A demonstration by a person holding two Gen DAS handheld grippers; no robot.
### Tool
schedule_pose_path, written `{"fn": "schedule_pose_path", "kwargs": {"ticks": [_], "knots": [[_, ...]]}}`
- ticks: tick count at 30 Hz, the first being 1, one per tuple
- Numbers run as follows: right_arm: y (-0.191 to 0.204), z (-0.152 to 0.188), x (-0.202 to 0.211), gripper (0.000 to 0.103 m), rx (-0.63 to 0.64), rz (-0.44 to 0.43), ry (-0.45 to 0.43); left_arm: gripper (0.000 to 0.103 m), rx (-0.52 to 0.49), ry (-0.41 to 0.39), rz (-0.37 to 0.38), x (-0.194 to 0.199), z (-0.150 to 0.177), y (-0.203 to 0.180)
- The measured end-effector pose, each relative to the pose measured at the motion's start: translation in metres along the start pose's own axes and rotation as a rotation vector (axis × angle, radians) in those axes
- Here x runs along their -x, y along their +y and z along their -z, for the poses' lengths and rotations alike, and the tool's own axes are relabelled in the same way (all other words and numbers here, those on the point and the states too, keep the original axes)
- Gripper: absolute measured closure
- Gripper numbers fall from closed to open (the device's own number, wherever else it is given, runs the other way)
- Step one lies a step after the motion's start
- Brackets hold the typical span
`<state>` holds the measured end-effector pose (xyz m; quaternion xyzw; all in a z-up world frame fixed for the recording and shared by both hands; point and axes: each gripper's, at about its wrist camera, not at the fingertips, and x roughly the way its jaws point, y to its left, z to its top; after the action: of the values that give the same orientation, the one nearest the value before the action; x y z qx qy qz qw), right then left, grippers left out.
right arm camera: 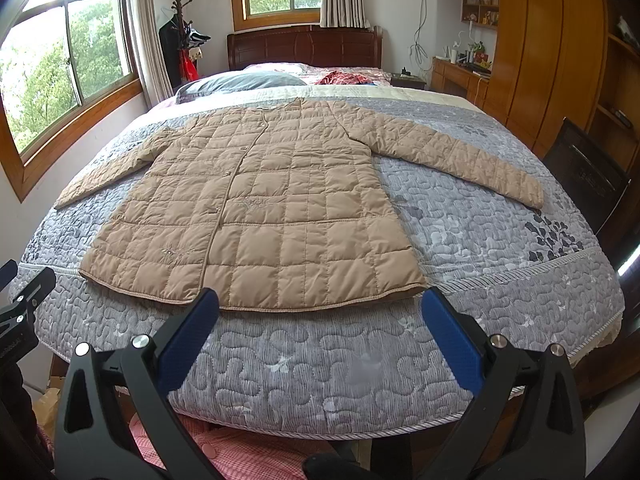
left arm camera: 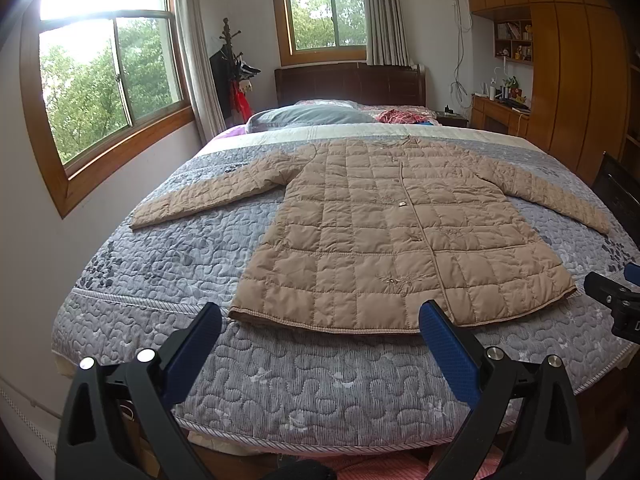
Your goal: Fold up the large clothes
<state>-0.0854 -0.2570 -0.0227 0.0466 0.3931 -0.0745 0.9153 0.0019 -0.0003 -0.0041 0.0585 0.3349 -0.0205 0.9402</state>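
A tan quilted coat [left arm camera: 384, 232] [right arm camera: 264, 208] lies flat and face up on the bed, both sleeves spread out, collar toward the headboard, hem toward me. My left gripper [left arm camera: 320, 312] hovers open just short of the hem, nothing between its blue pads [left arm camera: 448, 344]. My right gripper [right arm camera: 320, 296] is open too, level with the hem's right half, and holds nothing. The right gripper's black body [left arm camera: 616, 300] shows at the right edge of the left wrist view. The left gripper's body [right arm camera: 20, 304] shows at the left edge of the right wrist view.
A grey patterned quilt [left arm camera: 320, 384] [right arm camera: 480, 240] covers the bed. A grey pillow [left arm camera: 312, 114] and red cloth [left arm camera: 400, 115] lie near the dark headboard [right arm camera: 304, 46]. Windows and a wall run along the left. A wooden wardrobe [right arm camera: 548, 52] and dark chair [right arm camera: 588, 176] stand right.
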Motion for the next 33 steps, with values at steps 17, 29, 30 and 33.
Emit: {"fn": "schedule_pose_path", "kwargs": {"ticks": [17,29,30,33], "knots": [[0.0025,-0.0001,-0.001,0.003,0.001,-0.001,0.003,0.004,0.0,0.002,0.0,-0.0022,0.0008,0.0024],[0.0017,-0.0001,-0.0014,0.003,0.002,0.0,0.003,0.004,0.0,0.001,0.0,-0.003,0.0014,0.0045],[0.0043,-0.0008,-0.0034,0.003,0.004,0.001,0.005,0.004,0.0,0.002,0.0,-0.0032,0.0015,0.0045],[0.005,-0.002,-0.0053,0.003,0.003,-0.001,0.007,0.004,-0.001,0.003,-0.002,-0.006,0.0021,0.0069]]}}
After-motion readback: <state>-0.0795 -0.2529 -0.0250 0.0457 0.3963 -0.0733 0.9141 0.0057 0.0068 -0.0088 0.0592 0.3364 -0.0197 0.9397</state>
